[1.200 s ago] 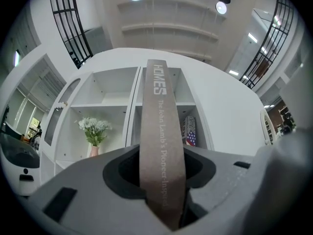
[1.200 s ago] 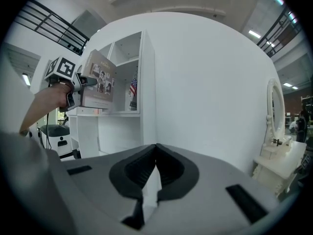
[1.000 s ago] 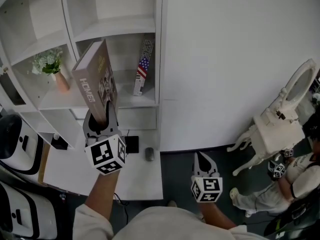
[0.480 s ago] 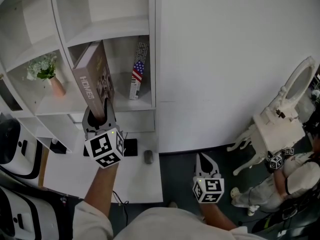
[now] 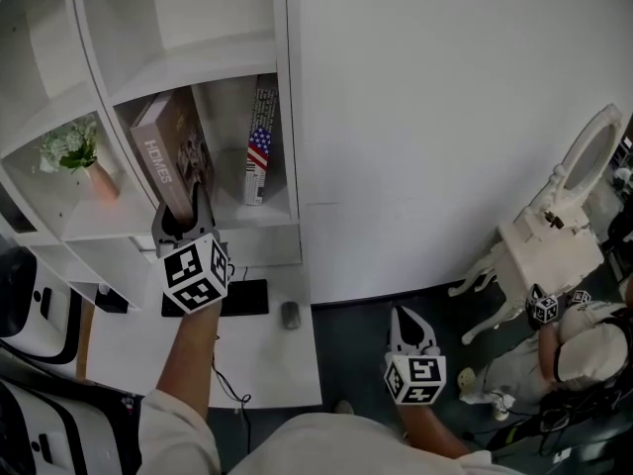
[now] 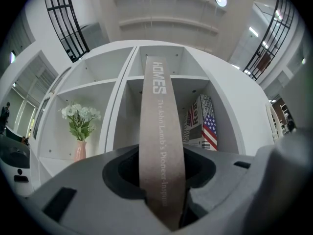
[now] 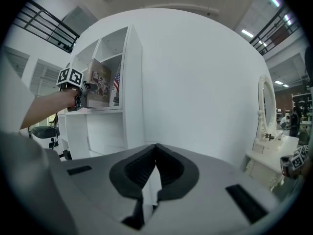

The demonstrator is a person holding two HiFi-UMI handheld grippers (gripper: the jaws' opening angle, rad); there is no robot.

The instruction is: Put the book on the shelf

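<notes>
Two grippers in shot, so what's each one up to, and where's the book? – benchrat

Closest in is the right gripper (image 5: 401,315), low over the dark floor just right of the white counter (image 5: 267,359). Its jaws are clenched together with nothing in them. There's a small grey mouse (image 5: 289,313) on the counter too. The left gripper (image 5: 182,214) is further out, up at the white shelf (image 5: 288,117), grasping the book (image 5: 170,156) by its bottom end. – mo_k

Upright or tipped? – benchrat

Roughly upright, top leaning a touch left in the head view. The tan spine reading "HOMES" faces back at the gripper. It's at the mouth of the compartment where a flag-covered book (image 5: 257,151) stands by the right wall, and it's left of that one, not touching it. Can't tell if its bottom edge is on the board. One compartment over to the left there's a pink vase of white flowers (image 5: 77,154). Way off right by the wall is a white vanity table (image 5: 554,250) with an oval mirror, and another person (image 5: 584,349) low down beside it. – mo_k
</notes>
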